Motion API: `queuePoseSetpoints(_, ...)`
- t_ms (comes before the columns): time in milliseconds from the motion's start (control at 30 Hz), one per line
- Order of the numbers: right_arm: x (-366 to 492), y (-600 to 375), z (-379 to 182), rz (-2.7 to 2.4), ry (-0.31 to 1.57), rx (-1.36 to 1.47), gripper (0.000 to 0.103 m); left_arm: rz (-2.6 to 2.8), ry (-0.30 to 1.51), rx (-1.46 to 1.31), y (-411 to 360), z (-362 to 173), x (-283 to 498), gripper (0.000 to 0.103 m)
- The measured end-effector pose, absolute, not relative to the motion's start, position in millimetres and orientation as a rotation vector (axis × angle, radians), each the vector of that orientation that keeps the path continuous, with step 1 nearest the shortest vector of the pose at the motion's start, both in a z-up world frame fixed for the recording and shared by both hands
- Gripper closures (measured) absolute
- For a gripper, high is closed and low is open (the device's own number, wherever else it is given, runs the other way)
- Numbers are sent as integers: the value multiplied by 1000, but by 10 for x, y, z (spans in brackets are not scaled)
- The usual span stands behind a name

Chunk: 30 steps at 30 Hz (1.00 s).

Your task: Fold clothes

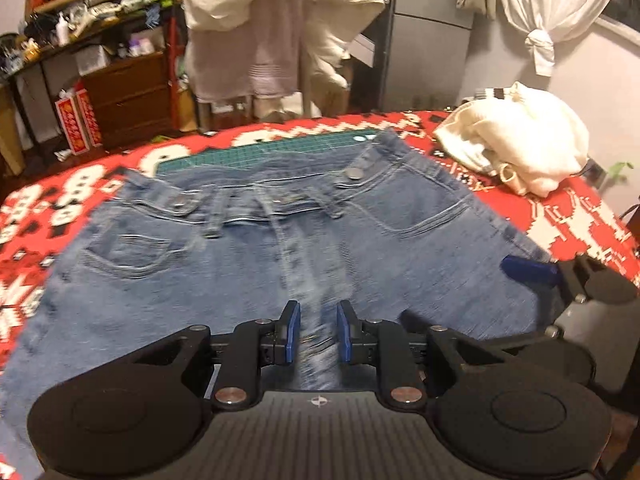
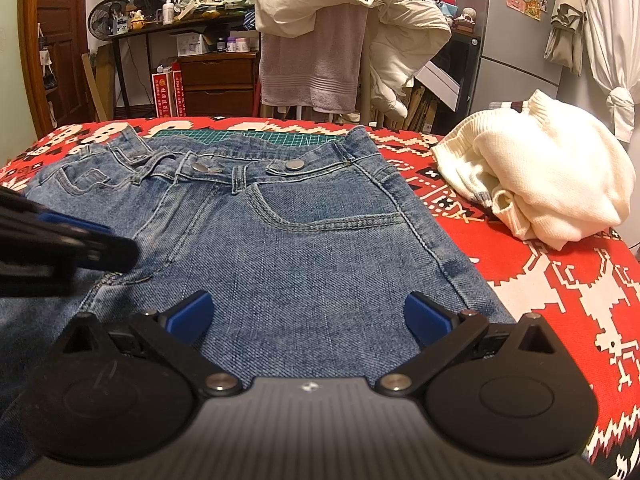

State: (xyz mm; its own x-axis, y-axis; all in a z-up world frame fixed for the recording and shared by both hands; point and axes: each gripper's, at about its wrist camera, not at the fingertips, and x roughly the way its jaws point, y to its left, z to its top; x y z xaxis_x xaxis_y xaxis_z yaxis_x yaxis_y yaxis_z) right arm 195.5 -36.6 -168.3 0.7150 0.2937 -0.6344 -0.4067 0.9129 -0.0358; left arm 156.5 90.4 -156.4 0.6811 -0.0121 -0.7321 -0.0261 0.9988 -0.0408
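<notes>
Blue jeans lie flat and front side up on a red patterned blanket, with the waistband at the far end. My left gripper hovers low over the crotch seam. Its blue pads stand a narrow gap apart, and blurred denim shows between them. In the right wrist view the left gripper appears as a dark blur at the left. My right gripper is wide open over the right thigh of the jeans, below the front pocket. One of its blue fingers shows at the jeans' right edge.
A crumpled cream sweater lies on the blanket at the far right. A green cutting mat peeks out beyond the waistband. Past the bed stand a chair draped with a towel and white bedding, cluttered shelves and a fridge.
</notes>
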Motion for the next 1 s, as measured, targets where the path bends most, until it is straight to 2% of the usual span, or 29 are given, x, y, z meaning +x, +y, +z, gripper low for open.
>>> queuePoseSetpoints(567,1886,-576,-1650,405,697,-146,1,-1,812,-20,788,-1693,1504,84)
queuePoseSetpoints(667,1838,-759,-1646,379,702,-130,1,-7,809,10,687,-1700,1487,77)
queuePoseSetpoints(1000,1635,-961,-1628,357,680,-153,1,-37,805,31,454,-1737,1408,78)
